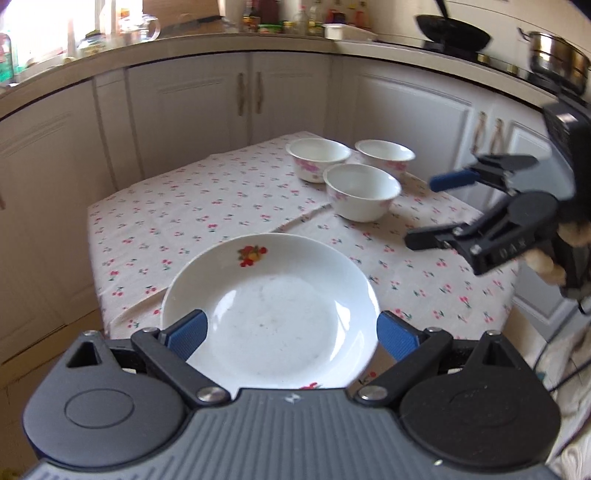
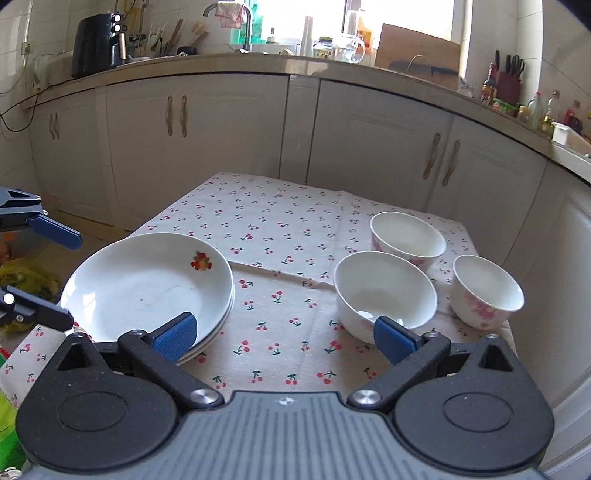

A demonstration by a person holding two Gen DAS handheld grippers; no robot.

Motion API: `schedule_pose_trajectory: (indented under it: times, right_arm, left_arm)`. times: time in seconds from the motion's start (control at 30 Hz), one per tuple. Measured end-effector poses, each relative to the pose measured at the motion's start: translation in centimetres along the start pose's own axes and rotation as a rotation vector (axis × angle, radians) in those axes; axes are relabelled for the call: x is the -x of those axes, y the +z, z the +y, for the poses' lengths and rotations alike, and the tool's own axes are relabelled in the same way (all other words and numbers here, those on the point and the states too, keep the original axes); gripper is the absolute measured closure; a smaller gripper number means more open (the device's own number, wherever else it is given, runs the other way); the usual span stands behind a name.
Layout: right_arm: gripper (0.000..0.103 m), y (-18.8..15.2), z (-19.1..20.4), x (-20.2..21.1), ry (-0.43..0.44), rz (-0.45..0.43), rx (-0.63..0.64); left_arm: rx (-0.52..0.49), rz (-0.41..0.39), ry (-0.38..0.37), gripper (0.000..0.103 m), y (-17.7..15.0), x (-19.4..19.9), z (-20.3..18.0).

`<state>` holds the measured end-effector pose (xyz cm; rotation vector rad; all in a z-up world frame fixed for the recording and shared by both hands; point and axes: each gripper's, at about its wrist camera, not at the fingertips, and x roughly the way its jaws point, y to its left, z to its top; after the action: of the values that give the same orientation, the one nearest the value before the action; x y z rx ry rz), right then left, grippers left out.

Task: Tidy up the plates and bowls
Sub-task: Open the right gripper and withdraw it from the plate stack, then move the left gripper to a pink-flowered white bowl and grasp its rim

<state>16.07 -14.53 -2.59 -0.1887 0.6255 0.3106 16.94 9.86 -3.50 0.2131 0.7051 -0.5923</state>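
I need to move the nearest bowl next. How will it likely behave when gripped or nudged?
The nearest bowl looks like glossy glazed ceramic, so the pads may slip on its rim and it would probably chip if dropped. Its sides narrow toward the base, so a push high up might tip it. The wrinkled tablecloth under it could drag rather than let it slide.

Daylight floods a window [image 2: 399, 18] above a curved worktop [image 2: 258, 64]; cream cabinets [image 2: 229, 122] ring a counter [image 2: 280, 229] draped in cherry-print cloth.
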Motion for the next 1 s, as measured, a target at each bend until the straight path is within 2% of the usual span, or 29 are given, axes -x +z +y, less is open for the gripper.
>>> schedule_pose_trajectory:
  times: [0.13, 0.43, 0.67, 0.83, 1.0]
  right_arm:
    - [0.0, -0.6, -0.8, 0.2, -0.013, -0.01, -0.047]
    - [0.0, -1.2, -4.1, -0.6, -0.033, -0.01, -0.097]
    - [0.0, -1.0, -6.6, -3.1, -0.067, 0.003, -0.072]
    - [0.0, -1.2, -8.1, -5.4, -0.035, 0.034, -0.103]
    - [0.0, -1.5, -8.8, -7.5, -0.03, 0.059, -0.1]
  left_arm:
    - [0.018, -0.01, 0.044, 0.005, 0.9, -0.5, -0.7]
    - [-0.051, -0.017, -0.015, 0.005, 6.0, -3.7, -3.5]
    - [-0.13, -0.01, -0.043, 0.005, 11.6, -9.2, -5.2]
    - [-0.13, 0.044, -0.074, 0.006, 14.6, -14.6, -5.3]
    - [-0.124, 0.11, -0.107, 0.009, 16.0, -19.2, -5.2]
